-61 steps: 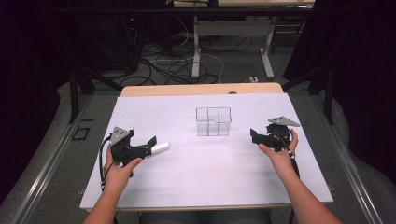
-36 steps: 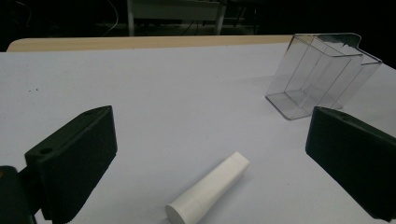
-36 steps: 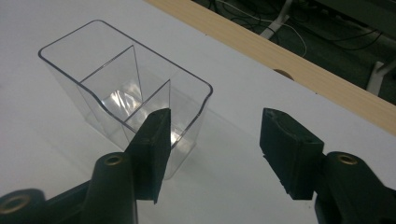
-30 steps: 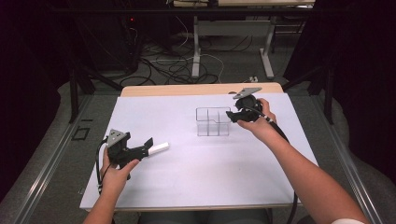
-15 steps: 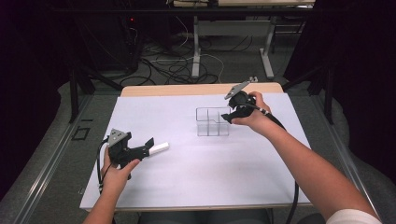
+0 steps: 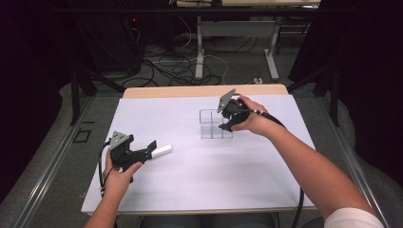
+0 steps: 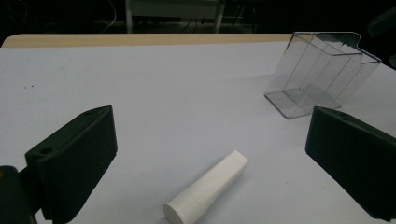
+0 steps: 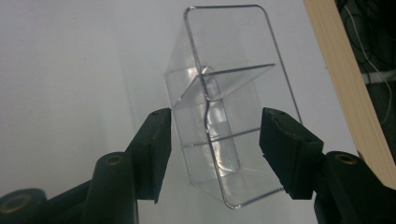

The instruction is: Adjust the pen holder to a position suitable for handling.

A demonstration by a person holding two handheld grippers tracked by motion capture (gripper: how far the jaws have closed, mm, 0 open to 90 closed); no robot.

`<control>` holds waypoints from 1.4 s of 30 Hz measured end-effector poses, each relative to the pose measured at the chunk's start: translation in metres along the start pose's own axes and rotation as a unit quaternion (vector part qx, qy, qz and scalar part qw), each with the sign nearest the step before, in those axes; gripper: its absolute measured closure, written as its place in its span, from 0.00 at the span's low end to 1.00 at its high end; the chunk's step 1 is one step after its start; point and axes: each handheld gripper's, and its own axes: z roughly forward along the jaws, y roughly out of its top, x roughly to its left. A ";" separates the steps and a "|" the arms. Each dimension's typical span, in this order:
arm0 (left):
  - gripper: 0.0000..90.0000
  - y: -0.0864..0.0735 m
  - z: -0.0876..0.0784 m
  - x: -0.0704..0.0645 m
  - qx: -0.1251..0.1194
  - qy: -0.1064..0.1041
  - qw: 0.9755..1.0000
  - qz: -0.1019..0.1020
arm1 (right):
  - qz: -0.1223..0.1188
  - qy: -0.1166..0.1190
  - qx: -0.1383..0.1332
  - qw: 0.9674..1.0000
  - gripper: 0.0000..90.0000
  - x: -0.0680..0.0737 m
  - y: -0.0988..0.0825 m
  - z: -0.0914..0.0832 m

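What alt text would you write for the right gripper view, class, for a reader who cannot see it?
The right gripper is open, its two black jaws either side of a clear plastic divided box on a white table. A wooden table edge runs along the right.

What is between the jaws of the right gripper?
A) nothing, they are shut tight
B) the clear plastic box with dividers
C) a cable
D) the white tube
B: in the right gripper view the open jaws of the right gripper stand on either side of the clear divided box.
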 end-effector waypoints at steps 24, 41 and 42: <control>0.03 -0.001 0.001 0.001 0.004 -0.002 1.000 0.000 | -0.033 0.045 0.038 0.998 0.72 -0.011 0.011 0.037; 0.04 -0.001 0.001 0.002 0.004 -0.002 1.000 -0.005 | -0.067 0.064 0.056 0.994 0.93 -0.008 0.013 0.040; 0.04 -0.001 0.001 0.002 0.004 -0.002 1.000 -0.005 | -0.070 0.067 0.057 0.994 0.94 -0.009 0.013 0.040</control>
